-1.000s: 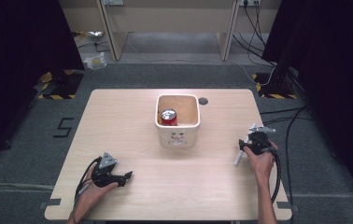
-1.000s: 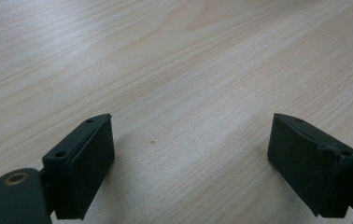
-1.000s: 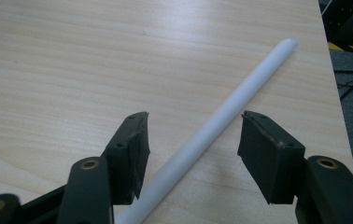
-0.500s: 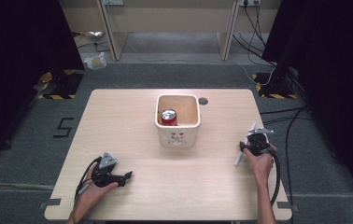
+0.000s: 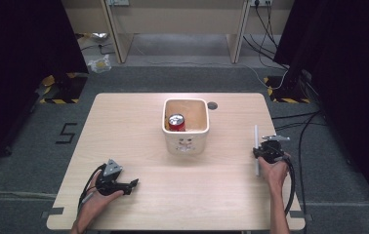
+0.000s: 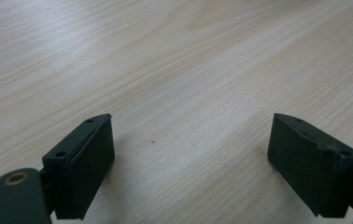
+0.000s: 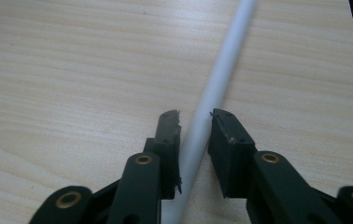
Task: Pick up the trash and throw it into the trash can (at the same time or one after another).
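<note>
My right gripper [image 7: 194,119] has just been closing, and its jaws now pinch a white rod [image 7: 212,93] between the pads; the rod runs on ahead of the jaws, slanting over the wooden table [image 7: 72,70]. From the high view that gripper [image 5: 259,152] has the rod [image 5: 256,141] lying along its inner side. My left gripper [image 6: 191,140] stands wide open with bare tabletop between its jaws, well apart from the rod.

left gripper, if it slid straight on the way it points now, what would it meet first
Probably nothing on the table. The left gripper has open jaws pointing toward the table's right side, across bare table. The white bin sits off that line, though depth is hard to judge.
</note>
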A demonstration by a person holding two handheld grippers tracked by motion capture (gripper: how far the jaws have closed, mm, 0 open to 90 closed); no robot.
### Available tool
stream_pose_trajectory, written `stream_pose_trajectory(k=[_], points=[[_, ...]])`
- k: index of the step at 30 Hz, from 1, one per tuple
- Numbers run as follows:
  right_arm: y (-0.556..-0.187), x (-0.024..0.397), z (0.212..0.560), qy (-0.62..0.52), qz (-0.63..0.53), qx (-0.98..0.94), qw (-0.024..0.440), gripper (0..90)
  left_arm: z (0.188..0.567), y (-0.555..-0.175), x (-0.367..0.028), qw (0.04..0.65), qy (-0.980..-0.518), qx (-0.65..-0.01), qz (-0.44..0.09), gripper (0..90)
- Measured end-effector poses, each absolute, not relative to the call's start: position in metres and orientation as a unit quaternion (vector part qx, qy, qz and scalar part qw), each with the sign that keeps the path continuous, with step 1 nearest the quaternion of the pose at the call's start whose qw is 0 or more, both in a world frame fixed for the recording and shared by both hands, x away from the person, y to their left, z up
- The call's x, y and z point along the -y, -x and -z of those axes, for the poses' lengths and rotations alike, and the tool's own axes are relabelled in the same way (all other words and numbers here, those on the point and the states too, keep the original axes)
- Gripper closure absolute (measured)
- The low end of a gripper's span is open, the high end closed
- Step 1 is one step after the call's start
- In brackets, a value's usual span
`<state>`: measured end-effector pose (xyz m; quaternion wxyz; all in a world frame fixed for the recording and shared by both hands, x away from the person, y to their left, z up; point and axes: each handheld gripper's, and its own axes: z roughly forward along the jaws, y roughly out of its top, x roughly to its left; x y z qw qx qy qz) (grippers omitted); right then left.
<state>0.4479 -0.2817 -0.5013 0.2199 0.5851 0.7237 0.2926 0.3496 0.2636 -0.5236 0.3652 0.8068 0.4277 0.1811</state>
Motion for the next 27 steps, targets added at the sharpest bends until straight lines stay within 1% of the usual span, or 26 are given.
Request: stream_pose_trajectory(k=[3,16,27], points=[[-0.447,0.283,0.502,-0.585,-0.297,-0.722,0.219,78.3,0.524,-0.35,-0.264,0.365,-0.807,-0.428,-0.181,13.9],[-0.447,0.283,0.501,-0.576,-0.304,-0.726,0.222,79.4,0.524,-0.35,-0.264,0.365,-0.807,-0.428,-0.181,13.9],[-0.443,0.277,0.48,-0.555,-0.337,-0.724,0.235,79.5,0.524,-0.35,-0.264,0.365,-0.807,-0.428,-0.181,13.9]])
